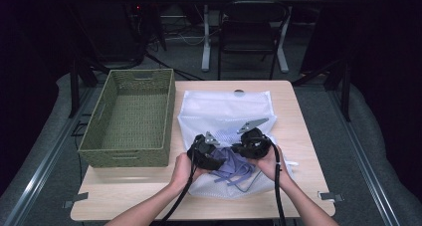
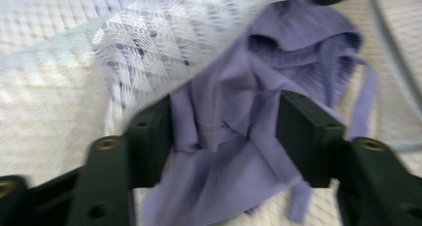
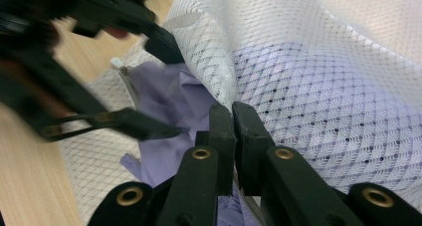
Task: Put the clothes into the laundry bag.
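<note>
Two claws work at the mouth of a white mesh laundry bag [image 1: 224, 111] that lies flat on the worktop [image 1: 298, 136], with a lilac garment [image 1: 234, 169] bunched at its near opening. The right claw [image 3: 232, 111] is pinched shut on the edge of the mesh, lifting that flap up and away so the opening gapes just left of its jaws. The left claw [image 2: 224, 131] has its jaws spread apart, one on each side of a fold of the garment, which sits between them and spills toward the hand; the lifted mesh hangs directly above and beyond its tips. In the high view both claws sit close together over the bag's near end, the left claw [image 1: 206, 151] just beside the right claw [image 1: 251, 144], and an empty green woven basket [image 1: 129, 119] stands well off to the left claw's outer side. My reading is that the garment is about to be gripped and moved through the opening. The main risk is that the left jaws close on mesh along with cloth, since the flap droops so near their tips; then bag and garment would drag together. The right pinch holds only a thin edge, so a sideways pull could slip it free and let the flap fall over the opening. The loose straps could also snag on the zip or the mesh
</note>
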The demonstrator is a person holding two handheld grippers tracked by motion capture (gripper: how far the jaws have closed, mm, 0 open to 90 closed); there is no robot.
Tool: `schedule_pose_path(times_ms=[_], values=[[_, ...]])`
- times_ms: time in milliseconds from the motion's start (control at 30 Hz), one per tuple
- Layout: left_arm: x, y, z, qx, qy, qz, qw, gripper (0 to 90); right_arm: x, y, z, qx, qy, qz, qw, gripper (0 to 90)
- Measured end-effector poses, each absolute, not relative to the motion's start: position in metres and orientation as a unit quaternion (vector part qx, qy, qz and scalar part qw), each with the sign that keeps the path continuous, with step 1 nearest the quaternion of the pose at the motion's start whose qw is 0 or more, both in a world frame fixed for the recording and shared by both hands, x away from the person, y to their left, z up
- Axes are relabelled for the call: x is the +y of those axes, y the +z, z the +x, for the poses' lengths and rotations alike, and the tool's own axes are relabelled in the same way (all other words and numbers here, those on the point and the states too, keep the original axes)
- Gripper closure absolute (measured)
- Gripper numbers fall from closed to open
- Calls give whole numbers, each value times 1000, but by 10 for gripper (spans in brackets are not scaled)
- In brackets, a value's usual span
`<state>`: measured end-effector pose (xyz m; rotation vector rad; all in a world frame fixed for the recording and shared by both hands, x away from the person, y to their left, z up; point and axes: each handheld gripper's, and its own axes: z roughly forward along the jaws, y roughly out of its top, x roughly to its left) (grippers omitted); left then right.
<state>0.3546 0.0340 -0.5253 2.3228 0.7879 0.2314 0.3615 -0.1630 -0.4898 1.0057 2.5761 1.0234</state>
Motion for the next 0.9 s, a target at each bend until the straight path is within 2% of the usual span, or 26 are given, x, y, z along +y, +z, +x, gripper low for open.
schedule_pose_path(times_ms=[133, 367, 800, 900], values=[[36, -516, 343, 284, 87, 894, 337, 296, -163, -490, 362, 869, 345, 341, 97, 877], [24, -525, 334, 271, 73, 903, 325, 231, -164, -490, 363, 869, 344, 343, 95, 877], [5, -549, 333, 252, 54, 921, 292, 231, -165, -495, 365, 871, 339, 342, 91, 877], [4, -552, 334, 252, 56, 922, 287, 264, -165, -495, 365, 871, 339, 342, 93, 877]])
